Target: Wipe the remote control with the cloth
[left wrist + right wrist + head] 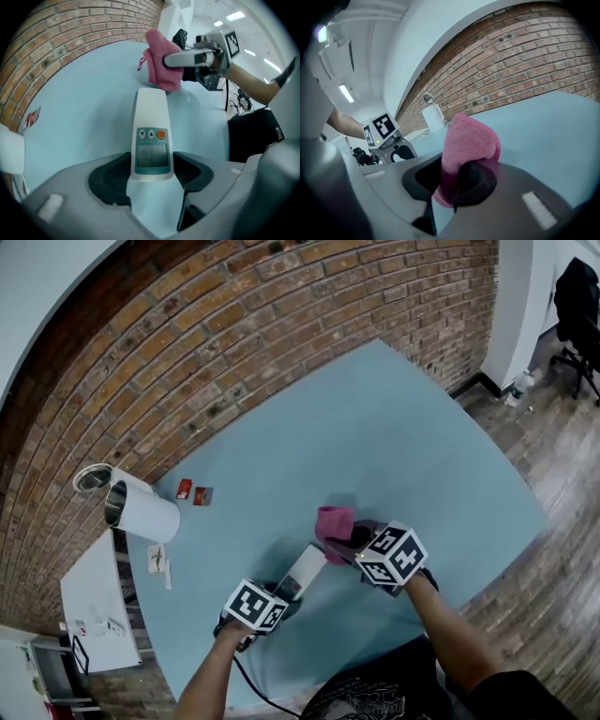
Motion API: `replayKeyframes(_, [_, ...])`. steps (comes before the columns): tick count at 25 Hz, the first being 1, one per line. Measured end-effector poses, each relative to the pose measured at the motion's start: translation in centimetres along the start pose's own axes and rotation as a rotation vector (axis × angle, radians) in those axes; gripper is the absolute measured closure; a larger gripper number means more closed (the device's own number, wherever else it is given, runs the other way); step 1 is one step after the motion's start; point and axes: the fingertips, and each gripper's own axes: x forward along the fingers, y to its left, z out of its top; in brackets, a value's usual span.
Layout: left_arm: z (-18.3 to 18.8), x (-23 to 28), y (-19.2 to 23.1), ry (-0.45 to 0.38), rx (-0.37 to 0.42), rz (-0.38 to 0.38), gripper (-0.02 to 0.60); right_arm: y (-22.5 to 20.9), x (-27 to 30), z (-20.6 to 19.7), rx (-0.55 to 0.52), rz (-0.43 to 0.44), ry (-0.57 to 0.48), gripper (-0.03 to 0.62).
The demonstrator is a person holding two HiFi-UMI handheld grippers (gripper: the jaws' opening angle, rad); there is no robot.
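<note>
Both grippers are busy: the left gripper (151, 177) has its jaws closed on the sides of the remote control (151, 123), at the end below its screen, and keeps it near the edge of the table (403, 437) closest to the person. The right gripper (452, 182) pinches the pink cloth (469, 139) between its jaws. The cloth stands at the remote's far tip; whether it touches, I cannot tell. I judge that the wiping is in hand. The next move calls for pressing the cloth on the face and drawing it along toward the buttons.

The slim white plastic remote control (151, 140) carries two arrow signs and a power sign (on its orange button (161, 134)); no words are legible.
</note>
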Motion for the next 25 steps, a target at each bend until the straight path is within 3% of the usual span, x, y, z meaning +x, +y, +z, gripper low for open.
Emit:
replayKeyframes(2, [0.2, -0.3, -0.2, -0.036, -0.09, -0.079, 0.299, 0.2, -0.9, 0.0, 0.032, -0.009, -0.052, 0.528])
replayKeyframes(7, [0.7, -0.9, -2.7, -0.182, -0.351, -0.372, 0.299, 0.8, -2.3, -0.6, 0.06, -0.014, -0.11, 0.528])
replayKeyframes(14, [3.2, -3.2, -6.9, -0.419, -0.705, -0.855, 0.3, 0.3, -3.2, -1.1, 0.074, -0.079, -0.173, 0.528])
replayKeyframes(20, [4.9, -3.9, -6.8, -0.585, -0.931, -1.045, 0.301, -0.6, -3.5, -1.2, 0.062, -0.163, -0.211, 0.528])
replayKeyframes(25, [5.3, -3.4, -7.7, -0.612, -0.984, -1.12, 0.301, -0.9, -2.6, -1.7, 0.01, -0.195, -0.181, 0.528])
